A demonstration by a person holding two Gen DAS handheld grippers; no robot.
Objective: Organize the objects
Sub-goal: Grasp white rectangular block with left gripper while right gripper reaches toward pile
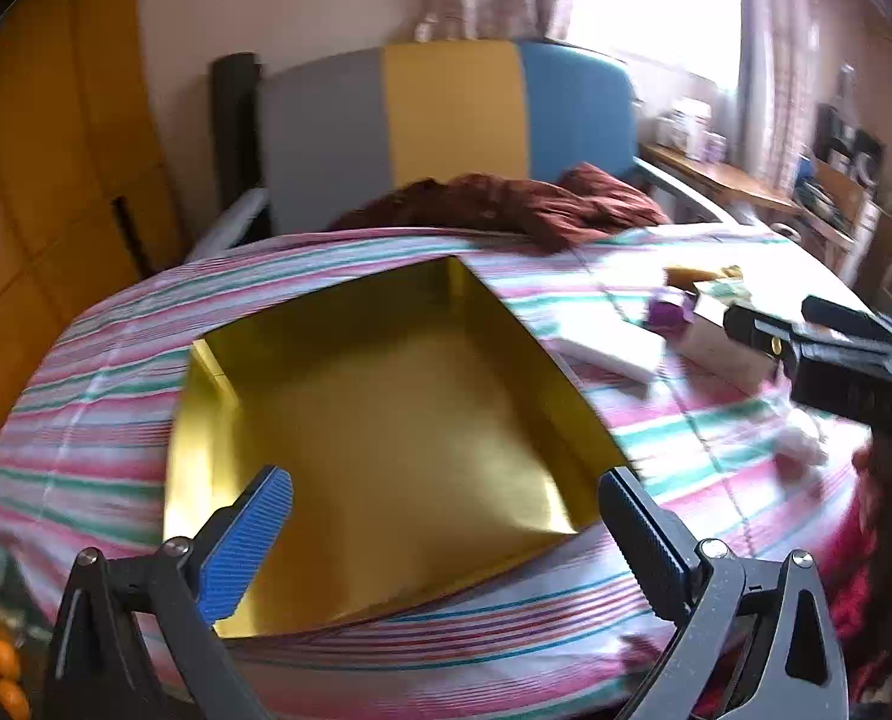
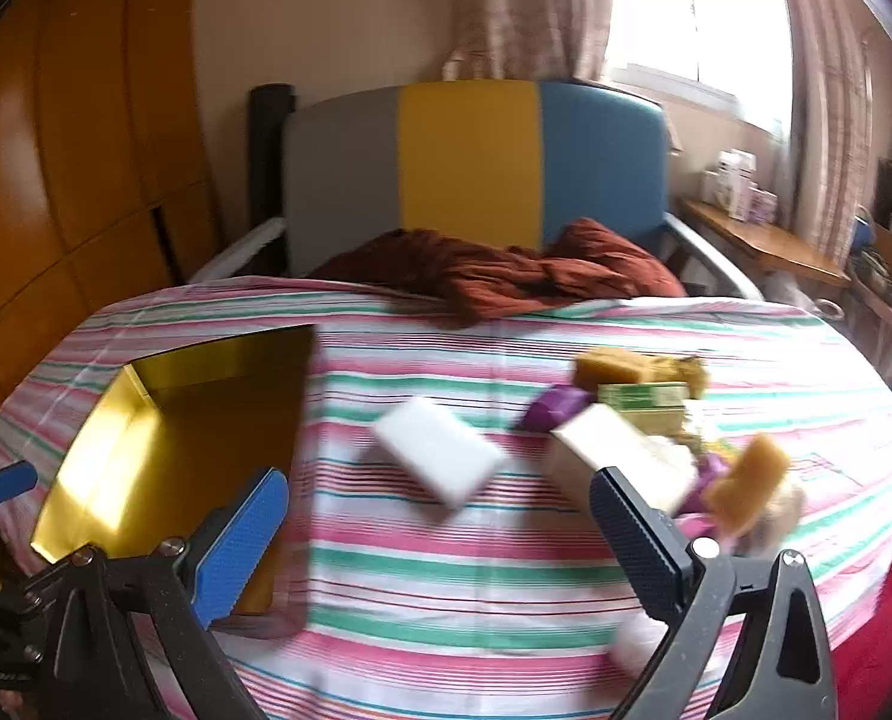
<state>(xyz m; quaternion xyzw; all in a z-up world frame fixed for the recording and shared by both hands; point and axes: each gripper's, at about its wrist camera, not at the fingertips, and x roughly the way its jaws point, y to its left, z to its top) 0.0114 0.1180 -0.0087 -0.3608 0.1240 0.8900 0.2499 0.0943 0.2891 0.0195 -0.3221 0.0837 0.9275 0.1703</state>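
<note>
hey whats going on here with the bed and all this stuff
A person holds a claw in each hand over a striped bed. Both the left claw and right claw are open and empty. The gold box sits empty, while the white block and a pile of small items lie loose beside it, none sorted yet.

Glossy gold box (image 1: pixel 386 396), striped cloth sheet (image 2: pixel 446 570), crumpled rust cloth (image 2: pixel 505 276), polished wooden wardrobe (image 2: pixel 74 150)
</note>
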